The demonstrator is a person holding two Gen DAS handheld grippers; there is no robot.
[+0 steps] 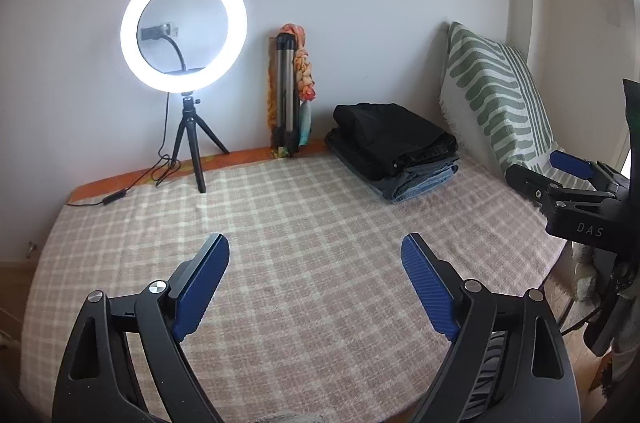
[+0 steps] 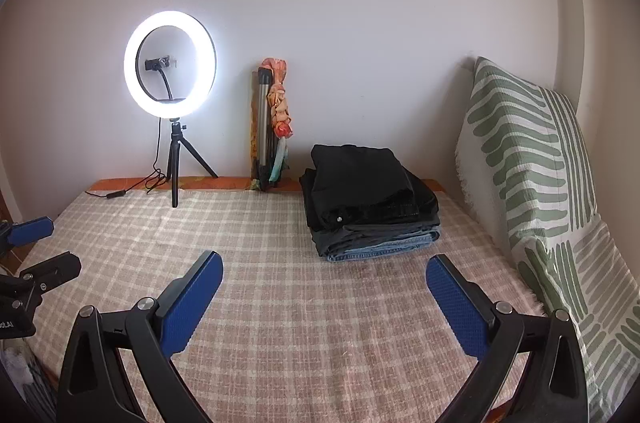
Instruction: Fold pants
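A stack of folded pants (image 2: 370, 199) is sitting at the far right of the plaid bedspread (image 2: 280, 303), black pairs lying on top of a blue denim pair, just beside the green-and-white striped pillow (image 2: 532, 183) that is leaning against the wall. The left gripper (image 1: 316, 259) and right gripper (image 2: 324, 279) are both hovering over bare bedspread with fingers spread wide, holding nothing. A lit ring light (image 2: 170, 63) is standing on its small tripod at the far left, a folded tripod (image 2: 264, 127) draped with orange cloth leaning between it and the stack.
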